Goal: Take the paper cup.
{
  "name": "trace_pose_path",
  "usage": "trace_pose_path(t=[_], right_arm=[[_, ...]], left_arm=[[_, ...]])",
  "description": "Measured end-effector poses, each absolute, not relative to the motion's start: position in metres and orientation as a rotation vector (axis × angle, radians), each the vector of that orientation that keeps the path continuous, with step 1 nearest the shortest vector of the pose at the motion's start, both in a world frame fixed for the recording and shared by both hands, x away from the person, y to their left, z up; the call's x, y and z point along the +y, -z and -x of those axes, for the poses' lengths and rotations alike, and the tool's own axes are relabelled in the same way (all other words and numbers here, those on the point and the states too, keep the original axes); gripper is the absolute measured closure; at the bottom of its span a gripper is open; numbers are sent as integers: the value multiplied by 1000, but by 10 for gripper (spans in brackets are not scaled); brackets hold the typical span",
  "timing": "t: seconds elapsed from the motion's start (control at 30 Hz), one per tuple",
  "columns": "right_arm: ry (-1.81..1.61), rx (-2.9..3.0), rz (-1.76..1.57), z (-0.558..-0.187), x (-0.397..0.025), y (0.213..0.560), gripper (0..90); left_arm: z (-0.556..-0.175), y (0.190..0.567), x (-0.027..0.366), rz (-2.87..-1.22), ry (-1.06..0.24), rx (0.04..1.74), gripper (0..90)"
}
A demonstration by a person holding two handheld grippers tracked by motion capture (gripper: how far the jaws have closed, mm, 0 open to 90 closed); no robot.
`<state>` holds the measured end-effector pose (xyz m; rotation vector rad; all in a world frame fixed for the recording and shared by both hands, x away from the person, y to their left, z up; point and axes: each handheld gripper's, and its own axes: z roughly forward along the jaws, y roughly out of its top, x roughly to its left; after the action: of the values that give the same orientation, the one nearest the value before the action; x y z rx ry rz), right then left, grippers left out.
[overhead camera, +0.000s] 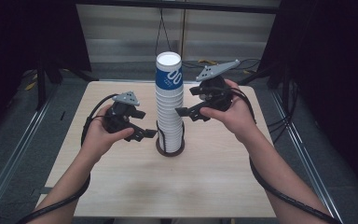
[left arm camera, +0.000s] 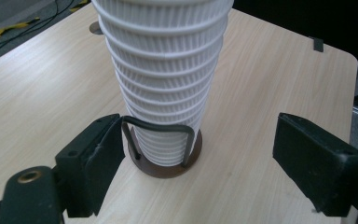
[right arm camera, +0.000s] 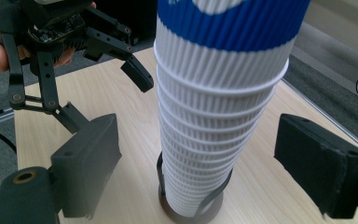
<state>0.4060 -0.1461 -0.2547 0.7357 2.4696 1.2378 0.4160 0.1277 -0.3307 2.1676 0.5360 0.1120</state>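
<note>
Two grippers flank one tall stack of cups (overhead camera: 169,100), which stands upside down on a round brown base (overhead camera: 170,150) near the middle of the table (overhead camera: 135,186). A black wire loop (left arm camera: 161,128) rises from that base and hugs the lowest cups, which I judge keeps the column from tipping while the upper cups are worked. The top cup (overhead camera: 168,70) carries a blue band; the cups beneath it are plain white and ribbed, nested so that only their rims show as rings. I hold the left gripper (overhead camera: 142,134) low, level with the bottom of the stack, jaws spread wide and touching nothing; in the left gripper view the stack sits between the two black jaws with clear gaps on both sides. That position would let me brace the lower cups. I hold the right gripper (overhead camera: 185,112) higher, at mid stack, jaws likewise spread apart and empty; in the right gripper view the column rises between them, and my other gripper appears beyond it at upper left. The height offset suits a separating action: one tool steadies below, the other lifts above. Neither tool contacts the cups yet, so the next move calls for closing gently, since ribbed paper walls crush easily.
</note>
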Motion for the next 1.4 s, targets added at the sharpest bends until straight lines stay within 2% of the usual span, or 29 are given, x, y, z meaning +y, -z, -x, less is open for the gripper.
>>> trace_pose_path(t=[0.63, 1.4], right_arm=[[-1233, 2415, -812, -419, -142, 231, 133], [-1257, 2402, -802, -436, -116, 236, 127]], left_arm=[[-434, 303, 116, -2194, -108, 498, 158], [-436, 298, 114, -2193, -130, 488, 159]])
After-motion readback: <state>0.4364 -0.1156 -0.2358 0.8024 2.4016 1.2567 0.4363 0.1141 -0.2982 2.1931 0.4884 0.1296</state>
